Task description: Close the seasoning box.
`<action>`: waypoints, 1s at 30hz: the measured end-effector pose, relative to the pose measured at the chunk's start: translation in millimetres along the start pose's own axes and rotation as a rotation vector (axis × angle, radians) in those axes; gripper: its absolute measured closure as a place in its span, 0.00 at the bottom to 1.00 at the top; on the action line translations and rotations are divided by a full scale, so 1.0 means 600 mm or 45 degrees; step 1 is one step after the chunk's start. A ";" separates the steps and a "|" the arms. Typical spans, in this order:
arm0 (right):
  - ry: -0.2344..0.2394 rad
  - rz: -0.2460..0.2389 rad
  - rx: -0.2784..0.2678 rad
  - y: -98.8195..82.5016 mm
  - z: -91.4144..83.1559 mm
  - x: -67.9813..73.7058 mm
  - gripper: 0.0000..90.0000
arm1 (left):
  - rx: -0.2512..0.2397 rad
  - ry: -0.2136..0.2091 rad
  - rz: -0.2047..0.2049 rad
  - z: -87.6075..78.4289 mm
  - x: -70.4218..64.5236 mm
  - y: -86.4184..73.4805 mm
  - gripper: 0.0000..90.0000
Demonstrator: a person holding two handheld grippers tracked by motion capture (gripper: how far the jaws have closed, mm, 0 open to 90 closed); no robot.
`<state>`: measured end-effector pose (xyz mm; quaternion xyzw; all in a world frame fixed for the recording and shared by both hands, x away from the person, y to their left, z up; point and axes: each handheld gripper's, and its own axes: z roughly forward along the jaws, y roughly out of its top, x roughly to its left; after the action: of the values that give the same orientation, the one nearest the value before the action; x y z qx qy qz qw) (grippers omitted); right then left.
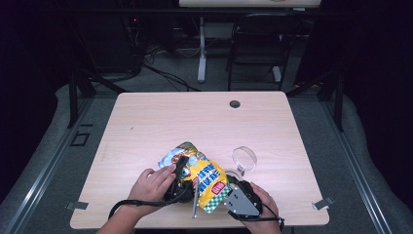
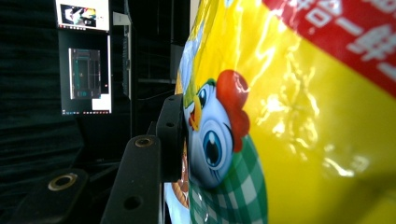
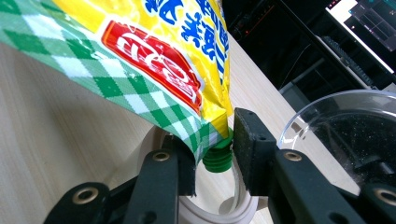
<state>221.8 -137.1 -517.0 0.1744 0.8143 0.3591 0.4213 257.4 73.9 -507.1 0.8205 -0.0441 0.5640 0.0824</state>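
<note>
A yellow snack bag (image 1: 203, 178) with a green check edge and a cartoon chicken (image 2: 219, 140) is held up over the table's near edge. My left gripper (image 1: 180, 171) is shut on the bag's body. One black finger (image 2: 170, 135) presses the chicken print; the other finger is hidden behind the bag. My right gripper (image 3: 215, 156) is at the bag's lower corner, its pads closed on a small green cap (image 3: 218, 159) there. The right gripper (image 1: 233, 187) shows at the bag's right end in the high view.
A clear plastic bowl (image 1: 244, 158) stands just right of the bag, close to the right gripper (image 3: 345, 116). A white ring (image 3: 233, 211) lies on the table under the right jaws. A thin grey rod (image 1: 194, 204) lies near the front edge. The wooden table (image 1: 195, 122) has a cable hole (image 1: 234, 104).
</note>
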 end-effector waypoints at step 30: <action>0.029 0.067 0.001 -0.004 0.003 -0.004 0.79 | 0.008 0.032 0.075 0.000 0.002 0.005 0.71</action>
<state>224.6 -139.0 -518.1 0.1917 0.8145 0.3716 0.4023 257.3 71.0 -505.5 0.8119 -0.0653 0.5766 0.0638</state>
